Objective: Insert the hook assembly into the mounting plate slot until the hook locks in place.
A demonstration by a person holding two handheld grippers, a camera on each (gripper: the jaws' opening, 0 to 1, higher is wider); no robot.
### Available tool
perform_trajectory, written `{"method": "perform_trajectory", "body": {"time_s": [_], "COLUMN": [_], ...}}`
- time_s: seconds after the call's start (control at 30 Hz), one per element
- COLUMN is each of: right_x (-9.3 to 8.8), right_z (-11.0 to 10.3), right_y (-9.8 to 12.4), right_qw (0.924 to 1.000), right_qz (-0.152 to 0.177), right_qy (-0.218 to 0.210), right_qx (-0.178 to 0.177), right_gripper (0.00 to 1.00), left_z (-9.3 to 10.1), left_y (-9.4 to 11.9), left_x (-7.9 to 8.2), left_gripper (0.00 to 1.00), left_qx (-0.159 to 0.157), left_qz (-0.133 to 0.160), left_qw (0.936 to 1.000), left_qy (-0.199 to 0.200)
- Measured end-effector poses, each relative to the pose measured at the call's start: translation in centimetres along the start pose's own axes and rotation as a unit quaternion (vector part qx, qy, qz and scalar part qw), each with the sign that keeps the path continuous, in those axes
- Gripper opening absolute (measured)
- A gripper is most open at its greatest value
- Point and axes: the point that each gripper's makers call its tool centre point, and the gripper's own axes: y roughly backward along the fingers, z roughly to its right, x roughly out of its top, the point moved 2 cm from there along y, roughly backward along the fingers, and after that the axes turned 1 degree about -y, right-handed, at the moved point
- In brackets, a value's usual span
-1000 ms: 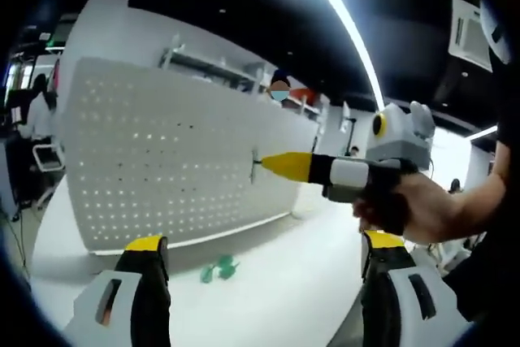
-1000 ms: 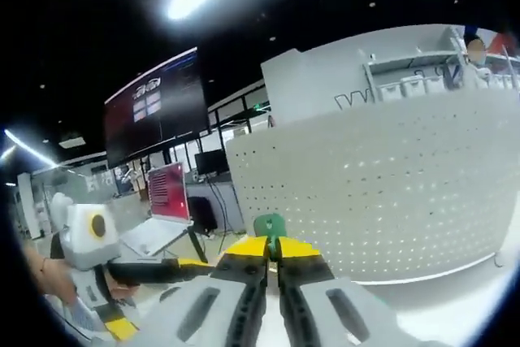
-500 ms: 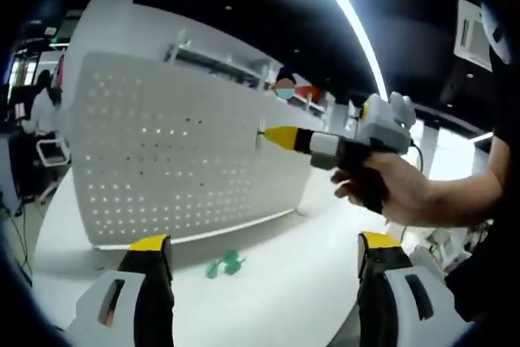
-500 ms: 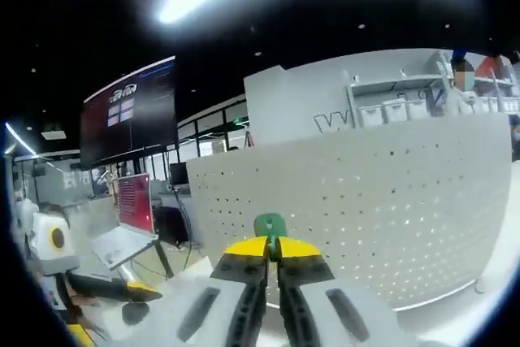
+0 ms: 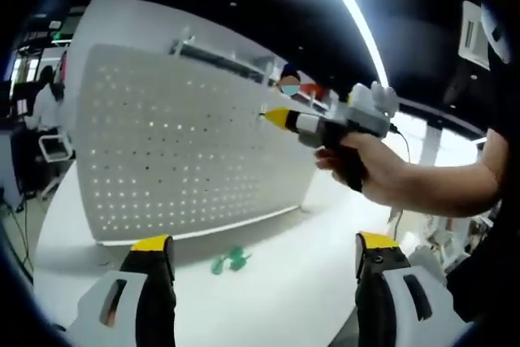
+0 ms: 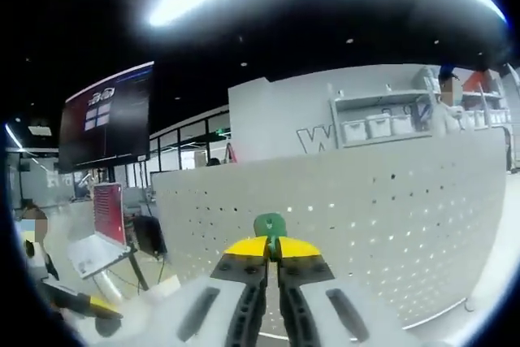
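Observation:
A white perforated mounting plate [image 5: 187,152] stands upright on the white table [image 5: 284,298]. My right gripper [image 5: 275,117], held by a hand, comes in from the right with its yellow tip at the plate's upper right part. In the right gripper view this gripper [image 6: 271,248] is shut on a small green hook [image 6: 270,224], with the plate [image 6: 382,217] close ahead. My left gripper [image 5: 264,249] is open low over the table, nothing between its fingers. Loose green hooks [image 5: 230,261] lie in front of the plate's foot.
The person's hand and forearm [image 5: 406,184] cross the right side of the left gripper view. Behind the plate are white shelves with bins [image 6: 374,123], a dark wall screen [image 6: 106,123] and people at desks [image 5: 36,111].
My right gripper has carried the green hook up and in toward the plate's upper right part. The plate now looms larger ahead of it. The left gripper has barely moved.

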Motion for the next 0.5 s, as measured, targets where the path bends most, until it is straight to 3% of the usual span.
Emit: {"method": "perform_trajectory", "body": {"time_s": [0.3, 0.4, 0.5], "right_x": [1.1, 0.9, 1.4], "right_z": [2.4, 3.4, 3.7], "right_y": [-1.7, -2.6, -3.2], "right_qw": [0.9989, 0.998, 0.9971], "right_qz": [0.024, 0.026, 0.037], "right_qy": [0.008, -0.012, 0.002], "right_qx": [-0.041, -0.057, -0.066], "right_gripper": [0.0, 0.0, 0.0], "left_z": [-0.3, -0.1, 0.0], "left_y": [0.3, 0.3, 0.3], "left_x": [-0.4, -0.8, -1.0], "left_gripper": [0.94, 0.94, 0.94], "left_qx": [0.009, 0.008, 0.006], "left_qz": [0.0, -0.006, -0.011], "left_qw": [0.9999, 0.9999, 0.9999], "left_qy": [0.005, 0.005, 0.005]}}
